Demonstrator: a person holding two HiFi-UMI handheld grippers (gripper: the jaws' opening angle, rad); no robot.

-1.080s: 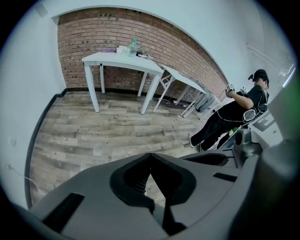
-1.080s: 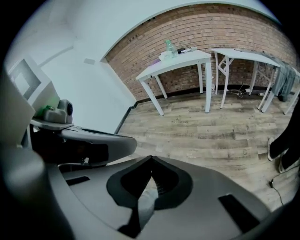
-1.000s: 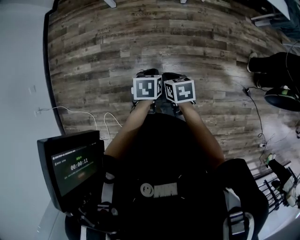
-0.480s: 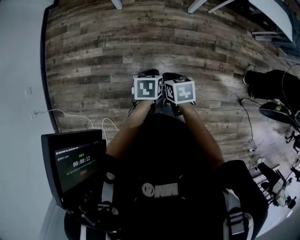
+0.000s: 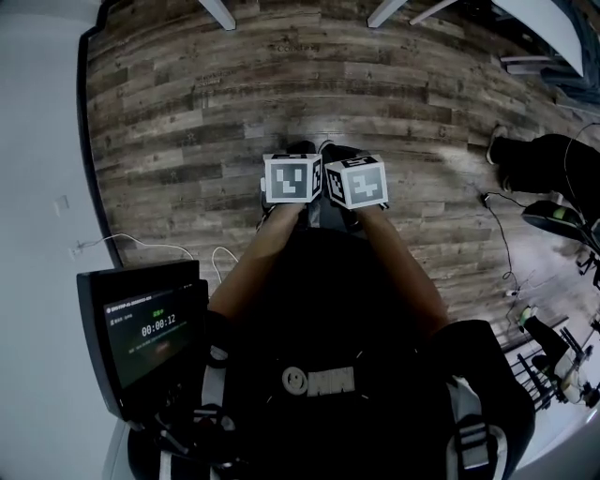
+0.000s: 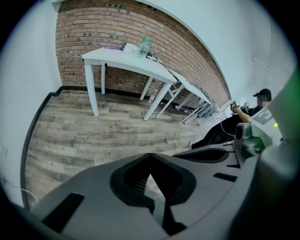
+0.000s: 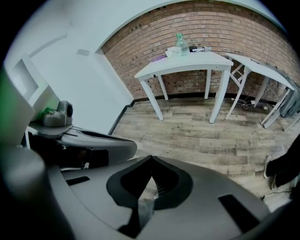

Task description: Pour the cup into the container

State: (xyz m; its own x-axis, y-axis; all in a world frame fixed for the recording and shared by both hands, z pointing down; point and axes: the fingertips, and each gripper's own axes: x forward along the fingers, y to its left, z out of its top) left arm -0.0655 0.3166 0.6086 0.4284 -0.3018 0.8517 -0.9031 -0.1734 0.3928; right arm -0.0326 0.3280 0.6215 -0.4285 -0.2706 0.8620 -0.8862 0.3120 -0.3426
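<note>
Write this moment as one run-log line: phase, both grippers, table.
phase: pour not begun | left gripper: shut, empty | right gripper: shut, empty | white table: far ahead, not reached

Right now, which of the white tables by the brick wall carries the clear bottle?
The white table nearest the room's corner, with the clear bottle on its top; the neighbouring table to its right shows no bottle.

What we cannot make out
The head view's top edge cuts the white table (image 5: 217,11) down to its legs. In the gripper views the clear vessel (image 6: 145,46) on it is too small for us to tell cup from bottle.
</note>
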